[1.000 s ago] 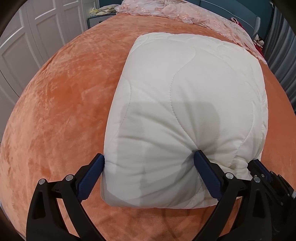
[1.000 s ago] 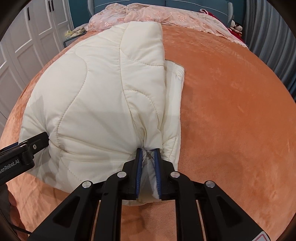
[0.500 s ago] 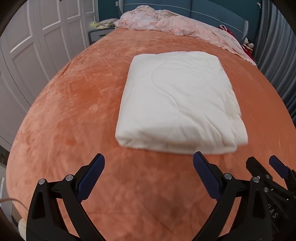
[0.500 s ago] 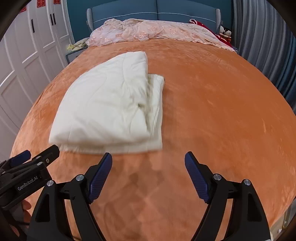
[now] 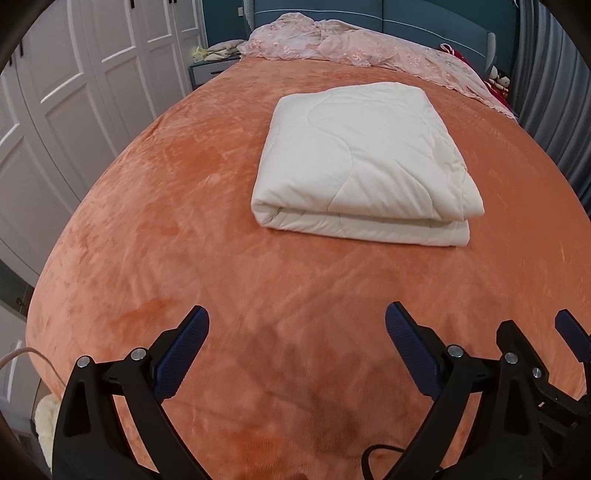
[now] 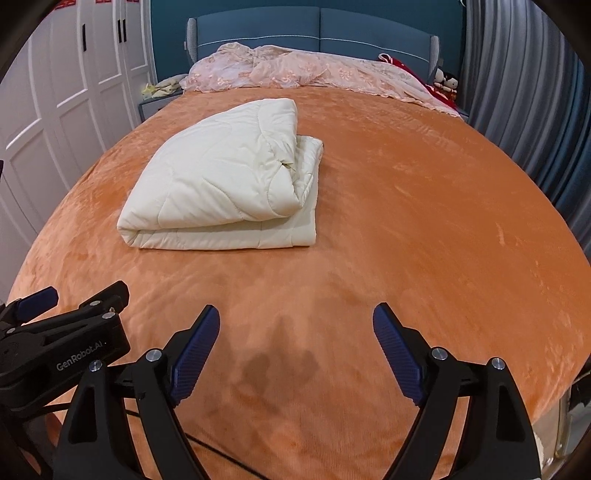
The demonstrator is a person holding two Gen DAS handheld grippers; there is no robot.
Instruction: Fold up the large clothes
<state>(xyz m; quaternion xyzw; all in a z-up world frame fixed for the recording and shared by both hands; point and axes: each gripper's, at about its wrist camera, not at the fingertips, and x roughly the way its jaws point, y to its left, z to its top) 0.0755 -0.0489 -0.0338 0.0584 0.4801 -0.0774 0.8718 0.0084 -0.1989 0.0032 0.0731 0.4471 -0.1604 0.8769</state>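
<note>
folded cream quilt (image 5: 360,162) alone on orange bedspread (image 5: 184,229), left hand-held gripper (image 5: 297,347) and right hand-held gripper (image 6: 295,345) both agape, empty

My left gripper (image 5: 297,349) runs off the bottom edge, so I see only its two fingers, not the handle or my hand. My right gripper (image 6: 295,347) is cut the same way. From the left view the quilt (image 5: 364,162) hides its own far side and underside; I cannot count its layers. A cable (image 5: 373,456) by the bottom edge disappears behind the fingers. The small toys (image 6: 447,83) by the headboard (image 6: 321,26) are too small to make out. Something pale and fluffy (image 5: 46,424) at the lower left is half hidden.
</note>
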